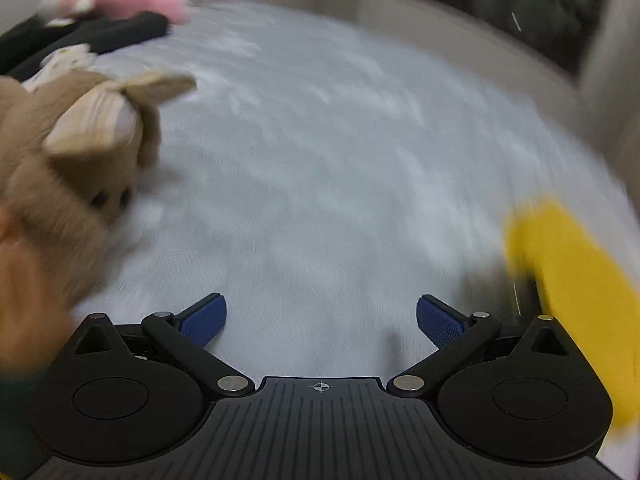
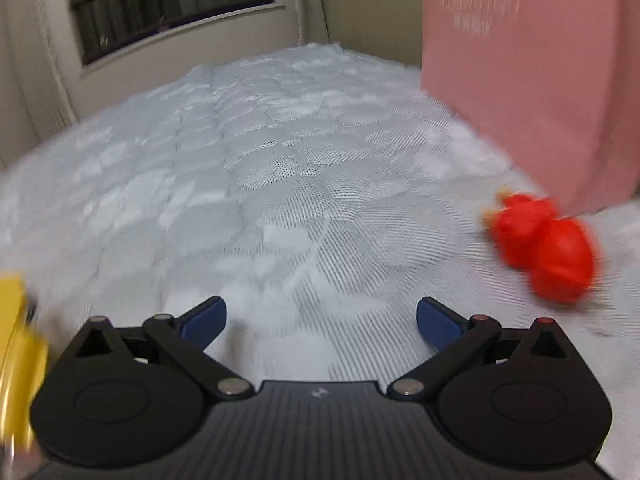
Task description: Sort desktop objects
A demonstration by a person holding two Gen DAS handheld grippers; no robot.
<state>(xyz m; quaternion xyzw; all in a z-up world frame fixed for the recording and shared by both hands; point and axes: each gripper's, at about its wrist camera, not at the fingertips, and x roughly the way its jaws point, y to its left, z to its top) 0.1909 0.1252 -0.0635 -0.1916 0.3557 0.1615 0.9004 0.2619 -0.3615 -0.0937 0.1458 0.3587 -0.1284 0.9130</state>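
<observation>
Left gripper [image 1: 321, 322], right gripper [image 2: 321, 322]: ribbed blue fingers [image 1: 204, 322] spread wide, empty. Quilted white bed [image 2: 280, 168]. Fuzzy tan plush [image 1: 76, 160]; glossy red toy [image 2: 544, 248]; pink bag [image 2: 528, 80].

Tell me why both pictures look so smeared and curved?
Left wrist view: motion blur smears the brown plush toy and the yellow object; the gripper body stays sharp. Right wrist view: the red toy is streaked. In both, the fisheye lens bows the white quilted surface.

A pale quilted bed cover [image 2: 280, 168] carries a red toy [image 2: 544, 240], a pink bag [image 2: 528, 80] (upright) and a brown plush [image 1: 80, 152].
</observation>
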